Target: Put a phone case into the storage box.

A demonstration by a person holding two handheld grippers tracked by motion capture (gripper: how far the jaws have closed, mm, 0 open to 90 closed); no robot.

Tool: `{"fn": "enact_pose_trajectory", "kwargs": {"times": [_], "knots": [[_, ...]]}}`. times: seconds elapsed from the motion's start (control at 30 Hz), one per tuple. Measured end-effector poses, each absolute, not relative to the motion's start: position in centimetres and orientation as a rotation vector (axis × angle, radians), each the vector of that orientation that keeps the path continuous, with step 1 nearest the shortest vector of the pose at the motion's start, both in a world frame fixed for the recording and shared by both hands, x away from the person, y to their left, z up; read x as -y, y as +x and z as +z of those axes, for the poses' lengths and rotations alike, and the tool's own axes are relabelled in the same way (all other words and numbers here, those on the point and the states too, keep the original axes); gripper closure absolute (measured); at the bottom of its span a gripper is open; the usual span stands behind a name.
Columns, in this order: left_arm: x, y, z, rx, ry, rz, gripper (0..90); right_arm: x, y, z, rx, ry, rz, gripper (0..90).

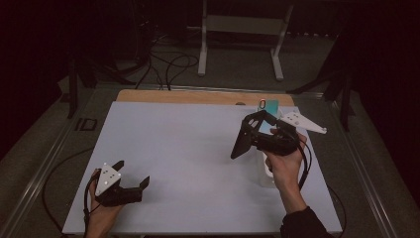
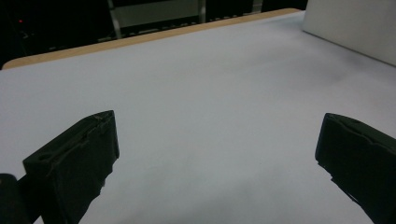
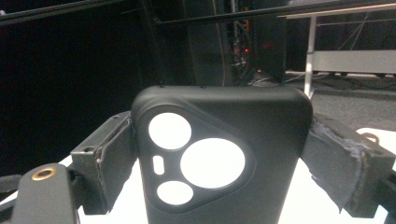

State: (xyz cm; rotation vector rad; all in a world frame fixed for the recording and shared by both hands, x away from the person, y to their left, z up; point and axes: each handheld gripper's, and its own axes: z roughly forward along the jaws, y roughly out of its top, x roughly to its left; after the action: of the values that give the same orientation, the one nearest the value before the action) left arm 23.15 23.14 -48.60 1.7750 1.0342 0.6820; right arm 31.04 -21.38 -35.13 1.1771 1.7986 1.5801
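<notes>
Dark floor and cables surround the white-topped desk [image 1: 188,158]. High view: right gripper [image 1: 247,136] is raised near the desk's right edge; left gripper [image 1: 132,173] sits released near the front-left corner. Left gripper view: jaws spread wide above bare desk. Right gripper view: jaws clench a matte black phone case [image 3: 224,154] with round camera cut-outs.

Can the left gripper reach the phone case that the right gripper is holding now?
Probably yes: the left gripper is open, and bare table lies between it and the black phone case, clamped by the right gripper.
</notes>
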Motion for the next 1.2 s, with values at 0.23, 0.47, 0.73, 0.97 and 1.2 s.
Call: {"fn": "enact_pose_trajectory", "kwargs": {"times": [0.23,0.47,0.73,0.97,1.2], "knots": [[-23.1,23.1,-48.6,-1.039,1.775,0.694,0.1,22.0,31.8,-34.4,-1.765,1.187,1.562,14.0],[-22.9,23.1,-48.7,-1.035,1.783,0.699,0.1,22.4,32.8,-34.1,-1.741,1.194,1.528,14.0],[-22.9,23.1,-48.6,-1.037,1.771,0.707,0.1,23.3,33.8,-33.7,-1.694,1.209,1.493,14.0],[-22.9,23.1,-48.6,-1.040,1.772,0.704,0.1,23.9,34.9,-33.7,-1.675,1.230,1.450,14.0],[-22.8,23.1,-48.7,-1.041,1.775,0.704,0.1,24.6,36.1,-34.0,-1.655,1.259,1.401,14.0]]}}
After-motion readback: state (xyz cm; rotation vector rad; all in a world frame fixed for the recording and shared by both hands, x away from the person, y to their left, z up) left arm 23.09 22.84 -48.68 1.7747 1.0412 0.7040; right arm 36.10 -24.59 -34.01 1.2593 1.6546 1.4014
